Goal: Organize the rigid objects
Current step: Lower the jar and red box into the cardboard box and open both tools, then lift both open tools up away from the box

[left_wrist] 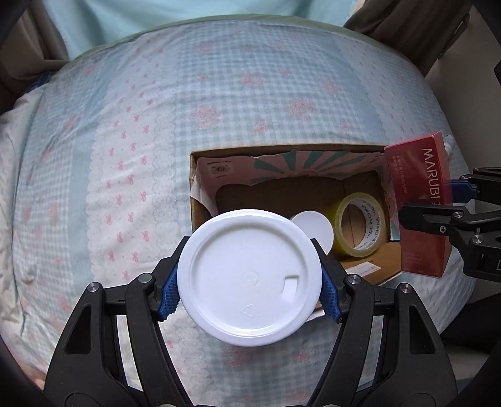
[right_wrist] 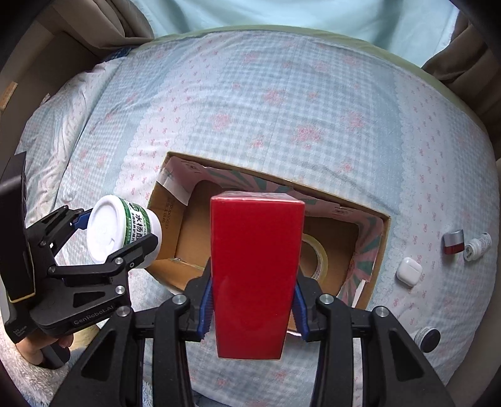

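Left gripper (left_wrist: 250, 281) clenched on a white jar (left_wrist: 250, 277), lid facing the camera, blue pads (left_wrist: 169, 292) on both sides of it. In the right wrist view the same jar (right_wrist: 123, 233) shows a green and white label; a person's hand (right_wrist: 34, 347) holds that gripper's handle at 8 o'clock.

Right gripper (right_wrist: 253, 302) clenched on a red box (right_wrist: 255, 272), held upright, blocking the middle of the view. In the left wrist view the red box (left_wrist: 419, 203) sits at 3 o'clock, white lettering down its side, over the right edge of the cardboard box (left_wrist: 200, 194).

Cardboard box open, lying on the bed (left_wrist: 156, 109), just beyond both grippers. Inside: a roll of yellowish tape (left_wrist: 360, 225) standing on edge toward the right wall, and a small white round lid (left_wrist: 314, 227) beside it, partly hidden behind the jar. Pink and green printed flaps (left_wrist: 300, 166) folded in along the far wall.

Right wrist view, 3 o'clock, on the bedsheet outside the box: a white earbud case (right_wrist: 408, 270), a small silver and red item (right_wrist: 454, 241), a small white bottle (right_wrist: 477, 246) lying down. At 4 o'clock a dark round cap (right_wrist: 427, 338).

Far: checked blue bedsheet with pink flowers, curtains (left_wrist: 407, 28) at 12 to 1 o'clock.
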The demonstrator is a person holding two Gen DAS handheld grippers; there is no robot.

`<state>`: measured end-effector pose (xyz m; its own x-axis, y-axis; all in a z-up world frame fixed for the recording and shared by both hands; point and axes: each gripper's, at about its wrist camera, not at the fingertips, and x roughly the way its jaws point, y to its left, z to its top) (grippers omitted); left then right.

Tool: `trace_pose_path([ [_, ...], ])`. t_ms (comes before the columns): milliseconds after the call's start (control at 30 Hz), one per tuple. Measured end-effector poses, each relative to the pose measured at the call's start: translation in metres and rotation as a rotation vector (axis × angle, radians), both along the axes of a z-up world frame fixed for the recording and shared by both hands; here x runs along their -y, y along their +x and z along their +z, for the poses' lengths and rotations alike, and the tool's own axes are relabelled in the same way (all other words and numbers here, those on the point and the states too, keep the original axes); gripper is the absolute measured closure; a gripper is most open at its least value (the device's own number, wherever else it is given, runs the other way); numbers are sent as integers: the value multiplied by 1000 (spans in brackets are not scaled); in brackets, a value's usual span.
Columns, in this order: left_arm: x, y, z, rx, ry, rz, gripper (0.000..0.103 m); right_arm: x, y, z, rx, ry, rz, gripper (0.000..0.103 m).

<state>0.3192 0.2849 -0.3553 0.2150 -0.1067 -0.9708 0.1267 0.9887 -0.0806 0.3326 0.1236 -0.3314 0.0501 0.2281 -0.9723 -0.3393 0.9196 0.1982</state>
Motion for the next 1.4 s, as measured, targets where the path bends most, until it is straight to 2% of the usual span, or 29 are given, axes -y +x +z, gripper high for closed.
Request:
trace_pose_path([
  [133,5,14,-27,-63,14,-8,35,-1,18,-33,-75,17,-24,65],
  [233,18,23,-50,-122,55,-85,35,-7,29,-58,-118,-7,3,65],
  [300,26,26,-58,-131,80,-123,35,-8,33,-72,-147,-22,16,65],
  [467,41,31,-66,-146,82,-168,34,-6,42,-92,-198,-17,-11,65],
  [533,46,31,-66,-151,103,-196,16,-7,45,-94,-190,-17,-14,64],
  [567,48,31,-62,-136,106,-205,0,-7,45,-93,-184,-1,-15,61],
  [600,48,31,-57,-117,95,-213,0,-6,46,-91,-178,26,-25,56],
  [633,48,31,-53,-110,80,-221,0,-3,47,-88,-173,44,-45,36],
  [667,48,31,-50,-110,71,-225,0,0,47,-87,-171,53,-61,4],
  [700,47,31,-49,-108,68,-224,0,4,46,-86,-180,59,-71,0],
  [800,40,27,-45,-113,52,-200,0,15,42,-88,-217,69,-95,0],
  [1000,28,16,-34,-106,13,-138,0,23,31,-79,-185,70,-130,0],
  [1400,26,-12,18,-3,35,-137,0,26,2,-27,-91,93,-158,0],
])
